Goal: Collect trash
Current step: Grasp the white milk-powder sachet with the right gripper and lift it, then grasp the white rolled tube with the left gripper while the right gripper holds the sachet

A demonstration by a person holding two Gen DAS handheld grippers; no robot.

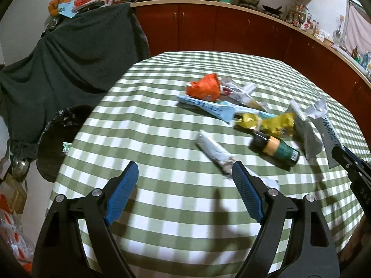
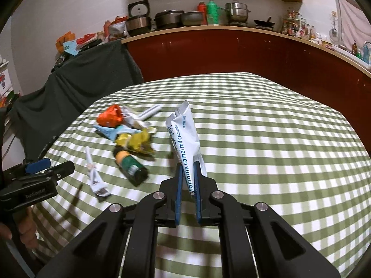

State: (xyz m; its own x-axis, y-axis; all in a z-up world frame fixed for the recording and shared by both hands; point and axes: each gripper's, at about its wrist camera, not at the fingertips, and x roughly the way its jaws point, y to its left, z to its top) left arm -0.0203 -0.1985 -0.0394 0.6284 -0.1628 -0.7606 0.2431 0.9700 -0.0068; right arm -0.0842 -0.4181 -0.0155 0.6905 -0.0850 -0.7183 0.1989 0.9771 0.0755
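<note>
Above the green-and-white checked tablecloth (image 2: 266,127), towards its near edge, the right gripper (image 2: 188,178) pinches a white milk-powder sachet with blue lettering (image 2: 184,136), standing upright, clear of the cloth. Left gripper (image 1: 183,176) jaws wide, nothing between them, over the near-left part of the table. Step in hand, judging: carry the sachet to the black-lined bin (image 1: 58,139) beyond the table's left edge; keep the pinch firm, let go only once above the bin mouth. Sachet is flat, creased, torn open at the top, thin foil-plastic, likely slippery. Remaining litter mid-table: crumpled orange wrapper (image 1: 205,88), yellow wrapper (image 1: 273,125), dark green bottle (image 1: 276,149), twisted white wrapper (image 1: 213,150).
</note>
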